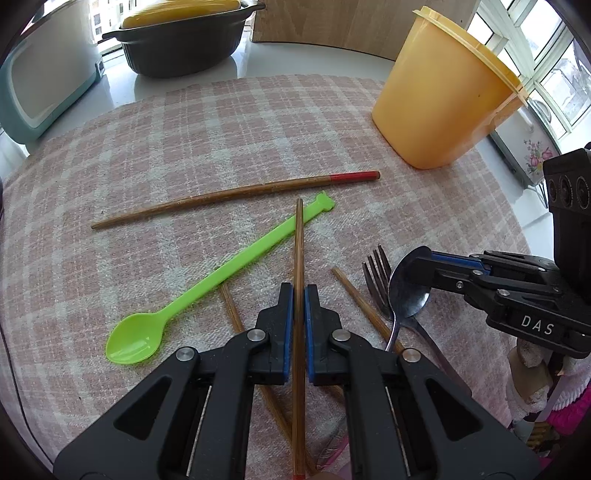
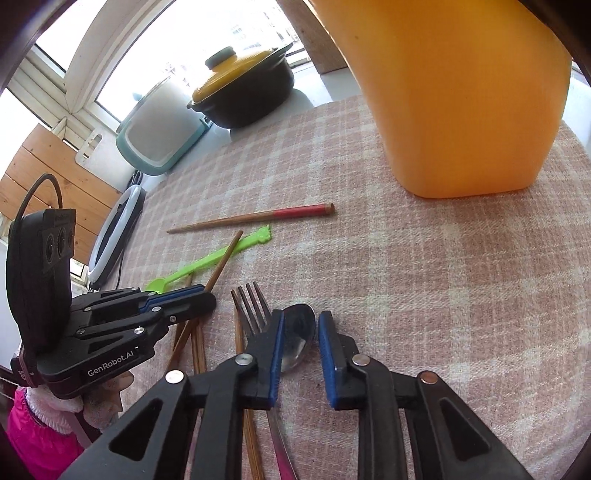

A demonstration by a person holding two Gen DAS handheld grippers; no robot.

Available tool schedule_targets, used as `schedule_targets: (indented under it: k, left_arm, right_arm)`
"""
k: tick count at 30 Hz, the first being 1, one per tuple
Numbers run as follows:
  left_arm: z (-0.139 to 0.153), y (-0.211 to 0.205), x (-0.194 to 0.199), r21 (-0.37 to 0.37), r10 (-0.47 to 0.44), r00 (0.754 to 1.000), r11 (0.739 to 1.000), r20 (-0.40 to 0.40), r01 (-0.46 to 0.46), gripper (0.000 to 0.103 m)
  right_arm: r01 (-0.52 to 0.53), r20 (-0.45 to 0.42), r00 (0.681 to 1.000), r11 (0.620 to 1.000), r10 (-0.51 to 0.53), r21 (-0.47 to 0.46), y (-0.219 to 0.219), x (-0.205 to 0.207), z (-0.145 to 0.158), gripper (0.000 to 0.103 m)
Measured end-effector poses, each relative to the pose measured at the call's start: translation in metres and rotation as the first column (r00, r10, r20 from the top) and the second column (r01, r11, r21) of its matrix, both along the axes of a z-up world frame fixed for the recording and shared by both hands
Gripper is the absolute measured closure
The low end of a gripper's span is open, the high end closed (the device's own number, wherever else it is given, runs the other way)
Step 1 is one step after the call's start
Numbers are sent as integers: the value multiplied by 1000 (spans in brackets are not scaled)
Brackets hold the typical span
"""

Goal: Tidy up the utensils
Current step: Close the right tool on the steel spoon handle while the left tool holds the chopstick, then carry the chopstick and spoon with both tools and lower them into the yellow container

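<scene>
My left gripper [image 1: 299, 291] is shut on a wooden chopstick [image 1: 298, 240], which points away over the checked cloth [image 1: 184, 129] and crosses a green plastic spoon [image 1: 221, 269]. A red-ended chopstick [image 1: 236, 195] lies further off, before a tall orange container [image 1: 443, 96]. Two more chopsticks [image 1: 354, 295] lie under my left gripper. To its right, my right gripper [image 2: 301, 319] stands open low over a metal spoon [image 2: 299, 332], whose bowl lies between the pads. A fork [image 2: 253, 302] lies just left of that spoon. In the right wrist view, the left gripper [image 2: 210, 299] holds its chopstick [image 2: 221, 266] at the left.
A black pot with a yellow lid [image 1: 184, 44] and a teal appliance [image 1: 40, 85] stand beyond the cloth's far left. A wooden board [image 1: 351, 22] leans at the back. A ring light [image 2: 114, 236] lies off the cloth's left edge. A pink sleeve [image 2: 33, 435] shows behind the left gripper.
</scene>
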State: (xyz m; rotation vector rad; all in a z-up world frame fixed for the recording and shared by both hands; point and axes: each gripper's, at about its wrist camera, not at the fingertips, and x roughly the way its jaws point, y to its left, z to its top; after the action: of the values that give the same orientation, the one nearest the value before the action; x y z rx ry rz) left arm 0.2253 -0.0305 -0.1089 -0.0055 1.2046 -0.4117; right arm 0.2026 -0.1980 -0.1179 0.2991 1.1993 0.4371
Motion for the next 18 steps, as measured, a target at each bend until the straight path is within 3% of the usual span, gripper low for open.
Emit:
schedule_targets:
  k: [2,6,18]
  left_arm:
    - [0,-2,0,-4,-2,1000,1000,-1,2,99]
    - [5,-3,-5,-20,-4,1000,1000,10,4,99]
    - [45,5,-20,-90,29,995,996,99,-20,99]
  right_arm:
    - [-13,-10,1000,999,13,30,2,0,-1,97]
    - [-18,23,1000,1000,18,-4,4,-4,11,101]
    - [-57,177,981,992,75,-109,3,-19,77,103]
